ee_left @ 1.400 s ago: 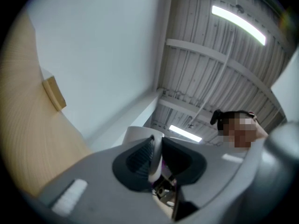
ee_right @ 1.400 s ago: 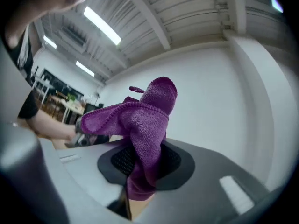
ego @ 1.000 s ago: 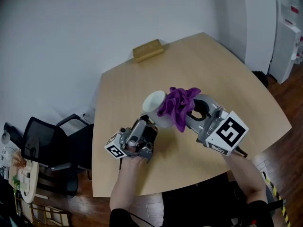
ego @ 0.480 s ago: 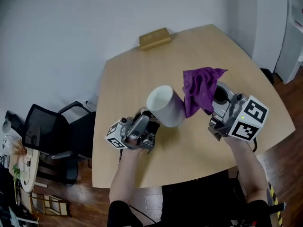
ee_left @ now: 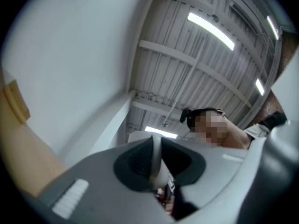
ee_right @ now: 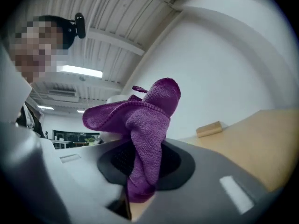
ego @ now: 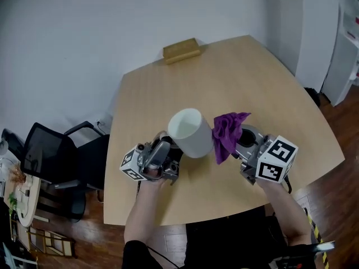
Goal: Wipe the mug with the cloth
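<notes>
I am getting ready to wipe: my left tool (ego: 171, 149) is pinching the mug (ego: 189, 132) and has just been squeezing tighter, my right tool (ego: 238, 143) is pinching the cloth (ego: 226, 132), and next it needs pressing on the mug's side.

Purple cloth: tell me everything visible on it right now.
The cloth is purple, a soft knit-textured fabric like microfibre, with a stitched edge. It is bunched, not spread: a lower fold is pinched between the jaws of the right gripper, and the rest stands up and flops toward the mug. It is held above the table, right beside the mug's side; actual contact can't be told.
</notes>
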Demonstrator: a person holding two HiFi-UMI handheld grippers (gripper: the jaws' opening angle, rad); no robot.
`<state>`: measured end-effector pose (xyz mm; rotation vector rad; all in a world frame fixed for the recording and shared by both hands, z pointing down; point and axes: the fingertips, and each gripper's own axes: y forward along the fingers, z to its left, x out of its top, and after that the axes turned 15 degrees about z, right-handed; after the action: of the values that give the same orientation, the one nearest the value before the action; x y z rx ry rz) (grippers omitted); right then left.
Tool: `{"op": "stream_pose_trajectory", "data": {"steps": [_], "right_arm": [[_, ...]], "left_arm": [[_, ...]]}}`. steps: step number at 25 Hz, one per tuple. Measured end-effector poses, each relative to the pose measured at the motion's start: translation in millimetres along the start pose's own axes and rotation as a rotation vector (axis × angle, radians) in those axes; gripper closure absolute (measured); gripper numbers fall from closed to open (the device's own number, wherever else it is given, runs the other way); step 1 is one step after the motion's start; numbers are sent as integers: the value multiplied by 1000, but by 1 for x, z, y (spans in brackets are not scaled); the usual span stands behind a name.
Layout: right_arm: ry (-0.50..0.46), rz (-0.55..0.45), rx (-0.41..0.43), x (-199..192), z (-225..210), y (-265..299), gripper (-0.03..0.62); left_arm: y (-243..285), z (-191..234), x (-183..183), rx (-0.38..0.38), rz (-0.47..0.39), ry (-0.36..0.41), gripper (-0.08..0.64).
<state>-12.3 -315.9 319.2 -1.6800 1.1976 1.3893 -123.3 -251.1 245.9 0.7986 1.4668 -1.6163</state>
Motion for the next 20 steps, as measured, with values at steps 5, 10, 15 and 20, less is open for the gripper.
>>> {"op": "stream_pose_trajectory", "data": {"steps": [5,10,15,20], "right_arm": [[-77,-161,-45,57,6,-27,509],[-419,-209,-5,97,85,-23,509],[-427,-43,-76,22,58,-6,511],[-180,-68,-76,28,10,-17,509]], "left_arm": [[3,-1,0,-2,33,18,492],[6,-7,-1,-17,22,33,492],[-8,-8,12,-18,-46,55,491],[-8,-14,14,-54,-21,78,492]]}}
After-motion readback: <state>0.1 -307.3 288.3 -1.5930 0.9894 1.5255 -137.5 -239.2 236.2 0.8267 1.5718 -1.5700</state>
